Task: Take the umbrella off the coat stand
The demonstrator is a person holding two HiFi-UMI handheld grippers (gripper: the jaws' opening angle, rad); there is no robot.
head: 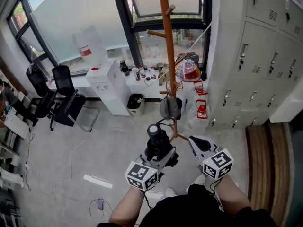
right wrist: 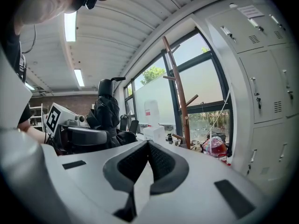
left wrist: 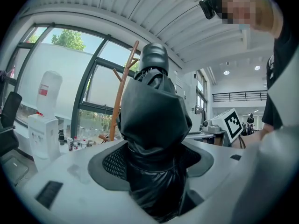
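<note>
A folded black umbrella [head: 156, 140] stands upright in my left gripper [head: 161, 158], which is shut on its lower part. In the left gripper view the umbrella [left wrist: 154, 134] fills the gap between the pads of the left gripper [left wrist: 154, 160]. It hangs free, a short way in front of the wooden coat stand [head: 168, 41]. My right gripper [head: 194, 141] is beside it on the right, shut with nothing in it. The right gripper view shows the right gripper [right wrist: 147, 146] with its pads pressed together, the umbrella [right wrist: 106, 111] to its left and the coat stand [right wrist: 180, 92] ahead.
A grey item [head: 169, 107] hangs low on the stand. Grey lockers [head: 265, 65] line the right. A white water dispenser [head: 106, 82] and a bin [head: 136, 103] stand by the window. Black office chairs [head: 61, 96] are at the left, and cables lie on the floor [head: 71, 155].
</note>
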